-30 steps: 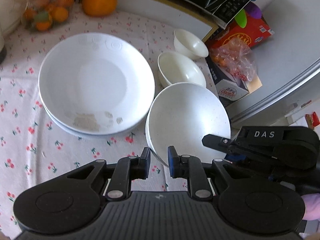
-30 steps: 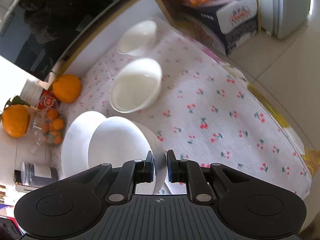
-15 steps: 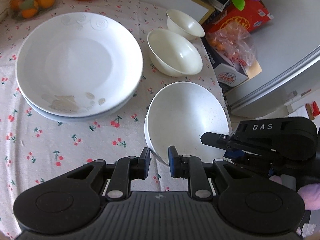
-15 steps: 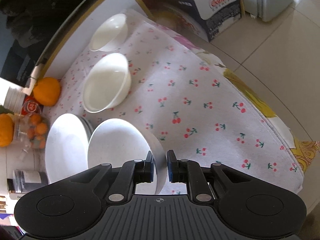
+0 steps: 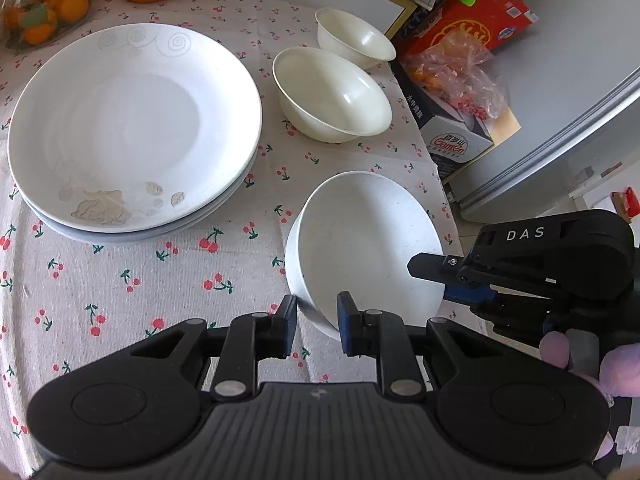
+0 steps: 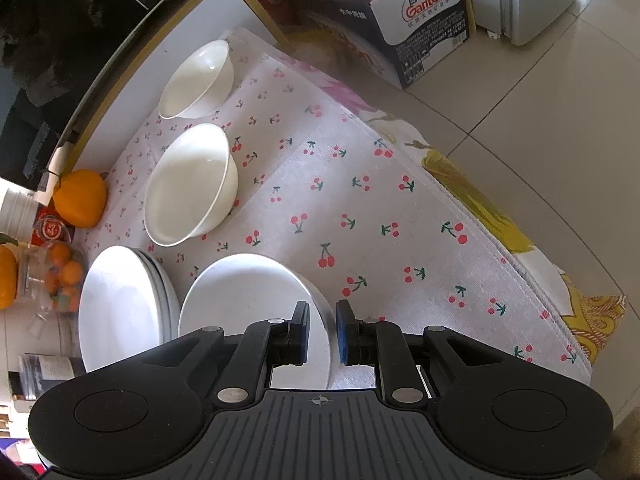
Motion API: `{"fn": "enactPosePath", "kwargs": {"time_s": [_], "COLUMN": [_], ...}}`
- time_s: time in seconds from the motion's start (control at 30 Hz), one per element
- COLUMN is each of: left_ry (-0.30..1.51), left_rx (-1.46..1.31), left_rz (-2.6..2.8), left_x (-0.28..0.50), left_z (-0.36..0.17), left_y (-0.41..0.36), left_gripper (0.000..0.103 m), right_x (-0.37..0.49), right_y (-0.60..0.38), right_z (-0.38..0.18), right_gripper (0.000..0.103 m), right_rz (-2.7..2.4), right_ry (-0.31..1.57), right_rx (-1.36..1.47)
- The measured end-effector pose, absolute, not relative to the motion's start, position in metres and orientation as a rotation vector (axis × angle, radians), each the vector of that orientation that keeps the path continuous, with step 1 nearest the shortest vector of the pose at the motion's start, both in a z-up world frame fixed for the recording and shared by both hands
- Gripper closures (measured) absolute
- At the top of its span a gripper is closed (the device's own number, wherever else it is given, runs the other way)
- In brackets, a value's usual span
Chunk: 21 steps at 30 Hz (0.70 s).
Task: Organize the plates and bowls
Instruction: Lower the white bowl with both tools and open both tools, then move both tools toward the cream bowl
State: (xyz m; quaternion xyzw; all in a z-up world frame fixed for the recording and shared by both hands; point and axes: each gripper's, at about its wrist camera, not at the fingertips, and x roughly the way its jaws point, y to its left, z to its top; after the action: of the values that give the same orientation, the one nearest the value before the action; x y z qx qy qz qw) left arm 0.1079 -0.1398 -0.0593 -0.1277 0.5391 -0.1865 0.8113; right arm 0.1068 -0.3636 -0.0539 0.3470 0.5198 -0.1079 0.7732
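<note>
A stack of white plates [image 5: 132, 120] lies flat on the tabletop. Beside it sit two upright cream bowls, the larger [image 5: 332, 96] in front of the smaller [image 5: 354, 38]. A white dish [image 5: 366, 248] nearer the edge is tilted, pinched at opposite rims.

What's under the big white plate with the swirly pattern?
Under the big white swirl-patterned plate more white plates are stacked; only their rims peek out. The cherry-print tablecloth lies beneath the stack. The lower plates' faces are covered, so their pattern cannot be seen.
</note>
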Motion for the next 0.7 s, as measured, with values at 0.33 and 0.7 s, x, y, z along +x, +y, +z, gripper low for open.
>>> {"fn": "enactPosePath", "kwargs": {"time_s": [0.33,0.7], "left_ry": [1.116,1.079], "left_rx": [-0.211,-0.182], "left_rz": [-0.400,-0.396], "left_x": [0.105,0.103], "left_z": [-0.052,-0.041], "left_y": [-0.143,-0.141], "left_gripper": [0.073,0.050], "right_x": [0.107,0.107], "right_y": [-0.366,-0.368], "right_z": [-0.052,-0.042], "right_gripper": [0.078,0.045], "right_rz": [-0.224,-0.200], "right_ry": [1.117,1.077], "right_rx": [0.778,0.787]}}
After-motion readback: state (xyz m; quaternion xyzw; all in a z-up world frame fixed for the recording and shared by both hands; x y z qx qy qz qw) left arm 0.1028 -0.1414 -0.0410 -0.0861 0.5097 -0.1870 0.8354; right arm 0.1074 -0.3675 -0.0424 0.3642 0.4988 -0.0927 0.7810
